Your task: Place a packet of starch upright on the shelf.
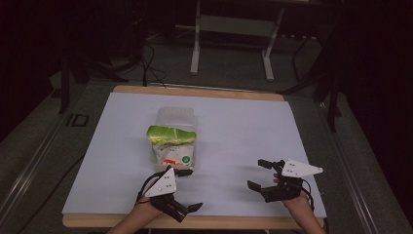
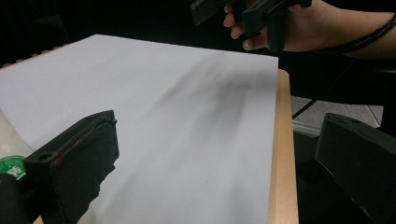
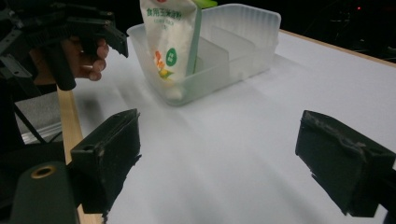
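High view: a white-and-green plastic food pouch (image 1: 173,148) stands in the near end of a clear plastic divided bin (image 1: 176,115) on the white table (image 1: 243,126). The left gripper (image 1: 187,190) hovers just beside it, jaws apart. The right gripper (image 1: 259,174) hangs well apart, jaws spread, empty.

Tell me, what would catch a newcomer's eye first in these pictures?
Most striking is the white-and-green food bag standing in a clear plastic divided container near the middle of the white table sheet, bright against the dark room. Next come the two hand-held black grippers at the near edge: the left gripper just in front of the bag, the right gripper off to the right, both with jaws spread and holding nothing.
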`<state>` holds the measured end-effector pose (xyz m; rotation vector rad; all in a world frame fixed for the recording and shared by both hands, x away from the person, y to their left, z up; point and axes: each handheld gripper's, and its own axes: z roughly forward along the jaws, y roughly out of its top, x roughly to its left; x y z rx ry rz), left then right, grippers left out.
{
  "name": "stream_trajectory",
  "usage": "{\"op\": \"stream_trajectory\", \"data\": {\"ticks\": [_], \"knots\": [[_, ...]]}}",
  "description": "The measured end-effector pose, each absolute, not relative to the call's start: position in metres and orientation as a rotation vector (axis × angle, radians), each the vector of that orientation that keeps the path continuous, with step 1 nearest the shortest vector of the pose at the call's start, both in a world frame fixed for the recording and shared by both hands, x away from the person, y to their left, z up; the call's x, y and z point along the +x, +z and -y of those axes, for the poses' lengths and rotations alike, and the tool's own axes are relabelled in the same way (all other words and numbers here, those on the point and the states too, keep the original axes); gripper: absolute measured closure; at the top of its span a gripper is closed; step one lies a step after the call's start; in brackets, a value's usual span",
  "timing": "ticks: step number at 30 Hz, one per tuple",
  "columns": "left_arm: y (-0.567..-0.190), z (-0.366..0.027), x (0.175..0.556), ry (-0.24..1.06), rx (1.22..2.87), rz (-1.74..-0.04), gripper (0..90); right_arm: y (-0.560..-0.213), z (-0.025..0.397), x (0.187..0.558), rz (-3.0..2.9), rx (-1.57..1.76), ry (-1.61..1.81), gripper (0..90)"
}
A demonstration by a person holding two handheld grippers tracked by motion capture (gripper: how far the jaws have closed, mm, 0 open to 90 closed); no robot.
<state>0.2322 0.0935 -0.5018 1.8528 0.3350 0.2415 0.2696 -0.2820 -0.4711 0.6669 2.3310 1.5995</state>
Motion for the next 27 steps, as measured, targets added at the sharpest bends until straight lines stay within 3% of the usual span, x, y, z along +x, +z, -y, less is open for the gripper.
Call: {"op": "stream_trajectory", "data": {"ticks": [27], "knots": [[-0.5046, -0.0983, 0.2314, 0.244, 1.861, -0.331, 0.0, -0.4763, 0.2831, 0.2704, -2.354, 0.686, 1.583, 13.6]]}}
